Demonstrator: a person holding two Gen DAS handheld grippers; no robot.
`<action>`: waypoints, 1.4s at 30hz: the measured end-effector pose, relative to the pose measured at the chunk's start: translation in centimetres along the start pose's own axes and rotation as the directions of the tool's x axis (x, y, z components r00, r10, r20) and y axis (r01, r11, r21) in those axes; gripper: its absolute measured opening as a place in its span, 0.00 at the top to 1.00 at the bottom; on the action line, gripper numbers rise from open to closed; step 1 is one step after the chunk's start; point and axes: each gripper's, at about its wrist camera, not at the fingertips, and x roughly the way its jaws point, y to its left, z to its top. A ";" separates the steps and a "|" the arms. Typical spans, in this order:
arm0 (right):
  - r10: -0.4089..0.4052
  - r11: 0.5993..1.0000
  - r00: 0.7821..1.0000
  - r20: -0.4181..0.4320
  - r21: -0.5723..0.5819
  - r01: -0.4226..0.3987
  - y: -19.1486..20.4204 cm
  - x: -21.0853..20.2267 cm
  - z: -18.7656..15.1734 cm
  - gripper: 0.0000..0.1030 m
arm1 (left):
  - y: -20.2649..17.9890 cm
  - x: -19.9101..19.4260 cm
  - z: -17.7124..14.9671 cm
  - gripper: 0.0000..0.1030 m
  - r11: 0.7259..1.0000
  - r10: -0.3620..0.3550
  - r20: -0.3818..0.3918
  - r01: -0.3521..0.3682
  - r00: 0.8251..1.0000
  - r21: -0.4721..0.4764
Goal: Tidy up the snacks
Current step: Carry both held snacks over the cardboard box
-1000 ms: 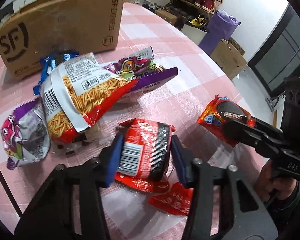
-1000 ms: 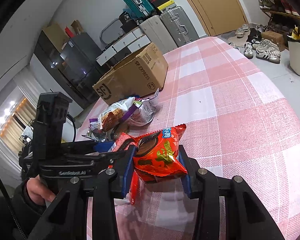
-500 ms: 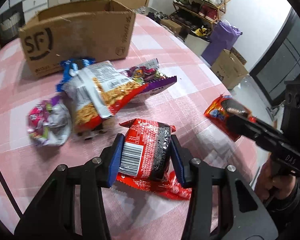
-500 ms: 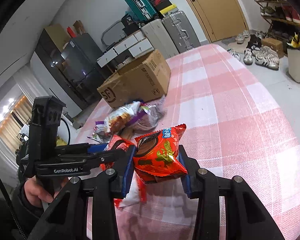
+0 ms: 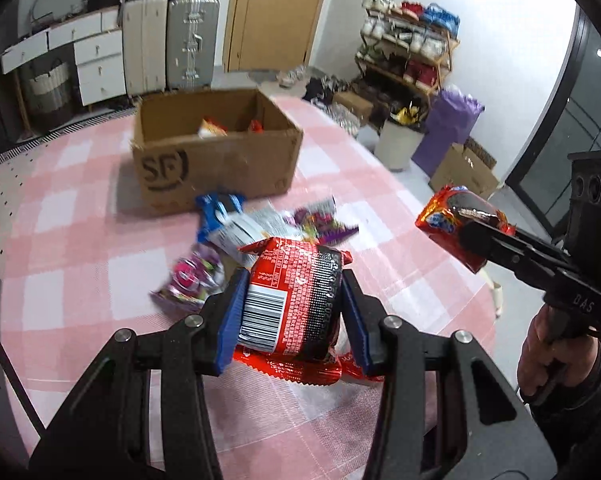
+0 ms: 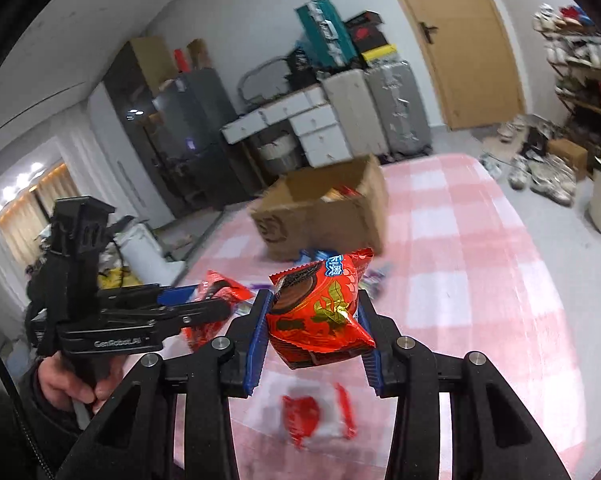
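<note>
My left gripper (image 5: 290,312) is shut on a red and black snack packet (image 5: 292,300) with a barcode, held above the pink checked table (image 5: 80,248). My right gripper (image 6: 314,328) is shut on a red cookie packet (image 6: 320,312), also held in the air; it shows at the right of the left wrist view (image 5: 456,220). The open SF cardboard box (image 5: 216,160) stands at the far side of the table with some snacks inside. The left gripper shows in the right wrist view (image 6: 204,300).
A pile of loose snack bags (image 5: 236,236) lies on the table in front of the box. Small red packets (image 6: 312,416) lie on the table below my right gripper. Suitcases, drawers and a shoe rack stand beyond the table.
Both grippers have risen with their packets and tilted up toward the box. The box opening has come into view and the snack pile has dropped lower.
</note>
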 end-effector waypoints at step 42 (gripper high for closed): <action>0.071 0.987 0.997 -0.015 -0.141 -0.073 3.8 9.8 20.5 0.61 | 10.9 -1.8 21.7 0.59 0.987 0.016 0.098 0.000 0.995 -0.159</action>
